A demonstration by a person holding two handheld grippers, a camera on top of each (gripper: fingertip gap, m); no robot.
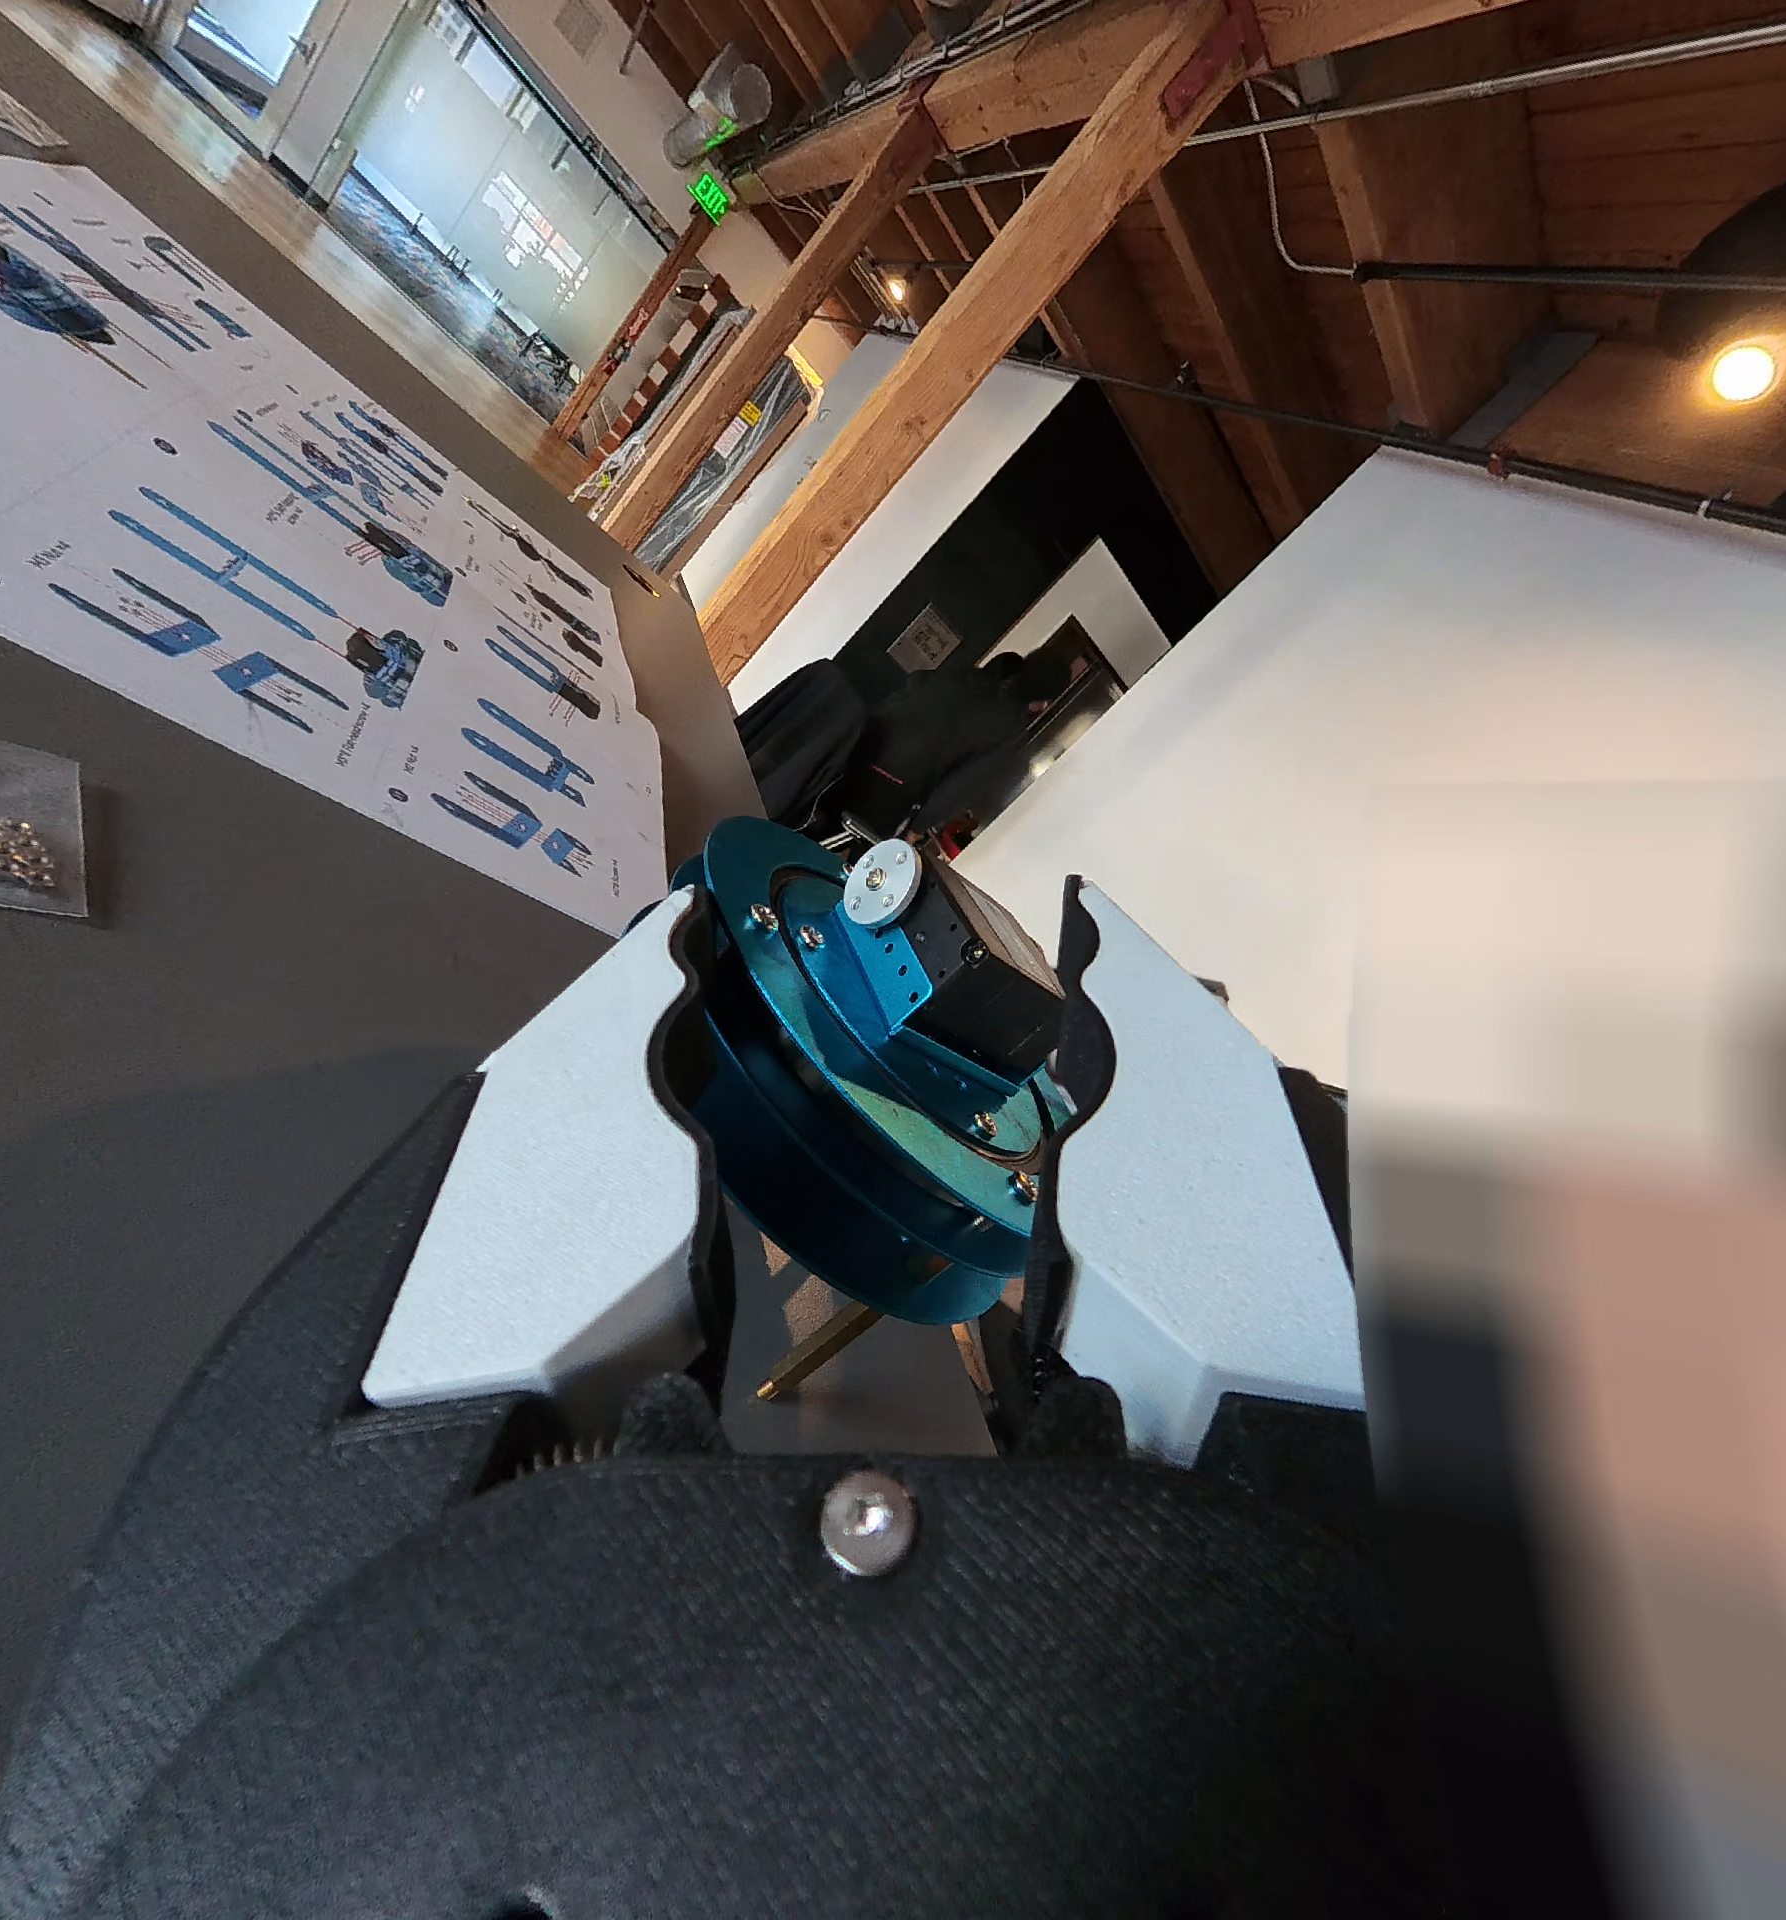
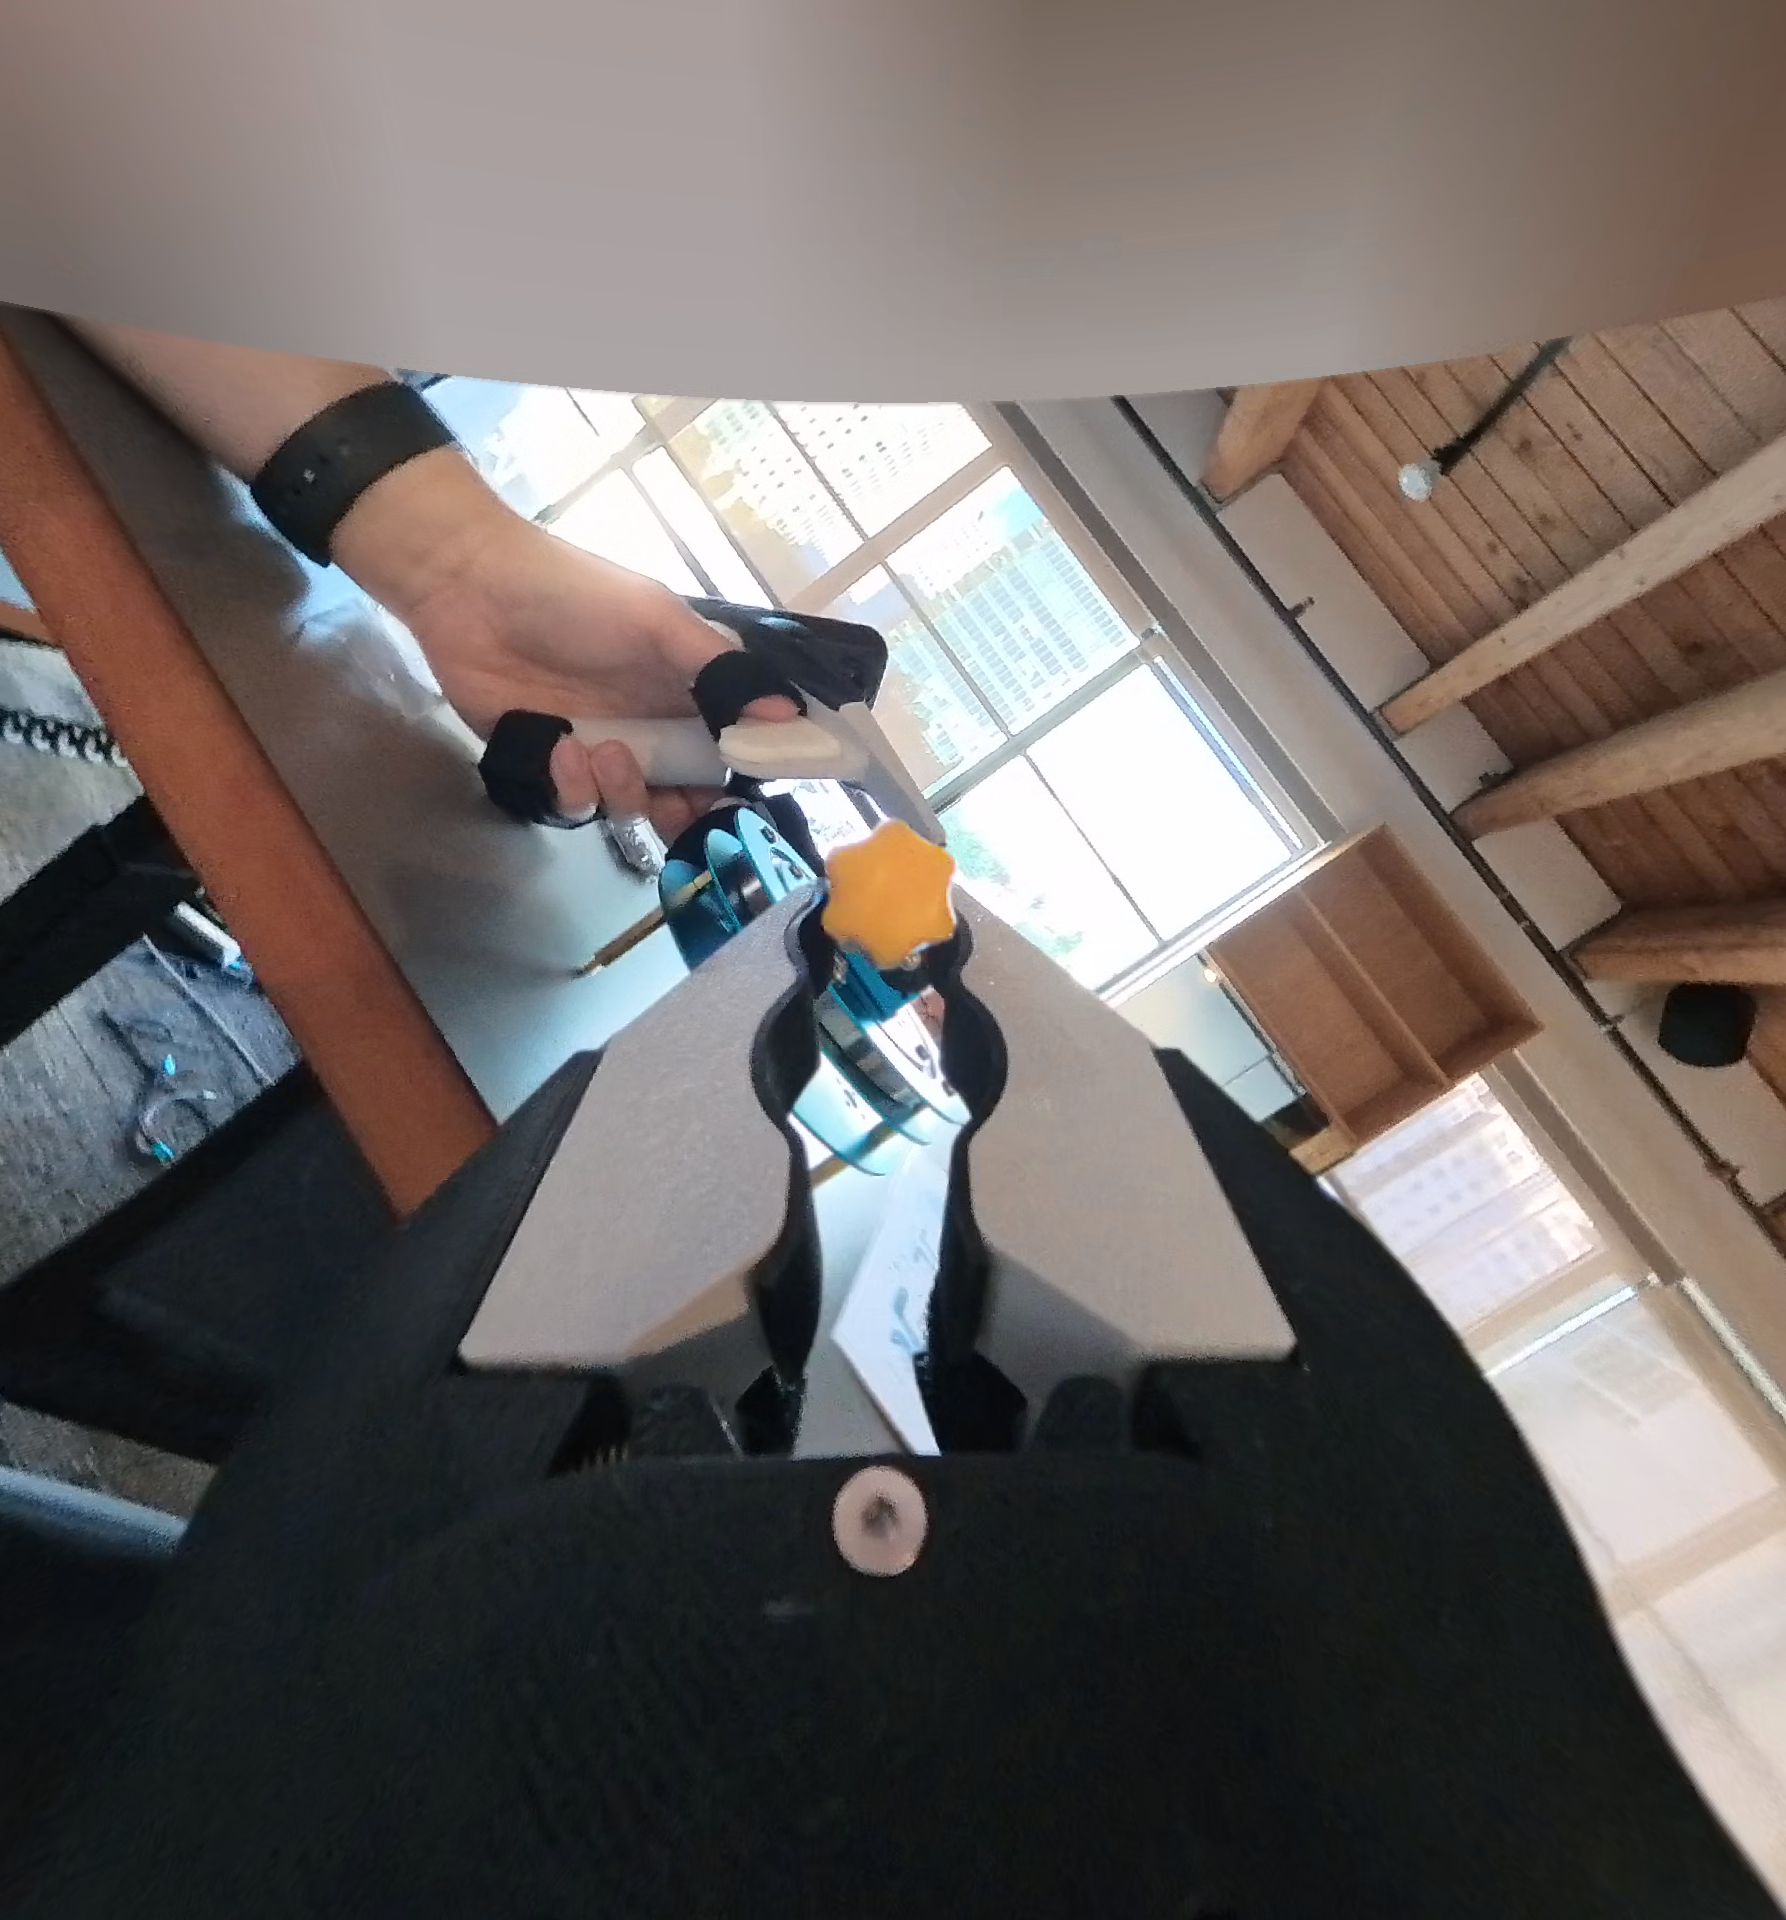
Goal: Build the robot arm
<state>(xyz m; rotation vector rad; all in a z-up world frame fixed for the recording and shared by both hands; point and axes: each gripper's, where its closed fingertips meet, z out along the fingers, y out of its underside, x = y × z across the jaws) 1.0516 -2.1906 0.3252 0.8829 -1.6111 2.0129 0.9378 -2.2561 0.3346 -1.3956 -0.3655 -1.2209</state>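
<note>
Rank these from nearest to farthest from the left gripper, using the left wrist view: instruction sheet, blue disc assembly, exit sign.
1. Blue disc assembly: between the left gripper's fingers.
2. Instruction sheet: on the table, left.
3. Exit sign: far off, by the ceiling beams.

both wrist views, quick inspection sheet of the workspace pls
surface: dark grey tabletop, seen tilted
job's things: blue metal disc assembly carrying a black servo with a white round horn; brass standoff under it; orange star knob
clutter: printed assembly sheet; clear bag of small metal hardware
grippers: left gripper shut on the disc assembly; right gripper fingers closed at the base of the orange knob
cables: nothing seen on the table
surroundings: wooden ceiling beams, white wall, large windows, a person's hand on the left gripper's handle
</note>
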